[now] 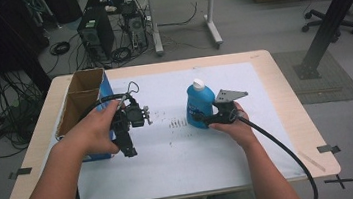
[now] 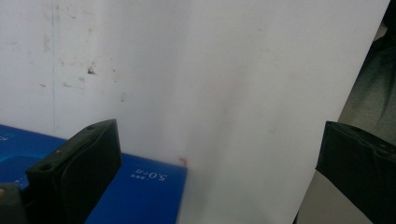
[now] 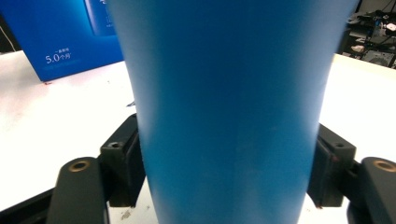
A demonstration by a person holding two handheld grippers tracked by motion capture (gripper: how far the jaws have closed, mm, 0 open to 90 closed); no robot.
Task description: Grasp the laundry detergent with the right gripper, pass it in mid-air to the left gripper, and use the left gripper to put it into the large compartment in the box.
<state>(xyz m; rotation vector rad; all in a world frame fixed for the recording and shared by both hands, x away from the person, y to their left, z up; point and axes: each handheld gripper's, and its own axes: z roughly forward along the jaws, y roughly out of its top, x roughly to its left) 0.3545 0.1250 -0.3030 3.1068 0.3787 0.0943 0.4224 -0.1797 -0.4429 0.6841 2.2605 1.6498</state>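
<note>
Blue plastic bottle [image 1: 199, 103] with a white cap is being clamped low on its body by the right tool [image 1: 212, 119], jaws pressed against both sides, as seen up close in the right gripper view [image 3: 229, 112]. It is standing upright on the white sheet [image 1: 190, 148] covering the desk [image 1: 284, 92], a bit right of the open cardboard box [image 1: 81, 97] with the blue outer wall. The left tool [image 1: 129, 149] is held just beside that box's near corner, jaws spread wide with nothing between them, pointed down at the sheet; the box's blue side [image 2: 140, 186] is seen behind one jaw.

Looks like the grip-and-lift step is in hand, with the bottle probably meant to be packed into the box. Next, the bottle would need to be lifted clear, carried over the box rim and lowered into a compartment without tipping. The box might need to be steadied by the free tool.
</note>
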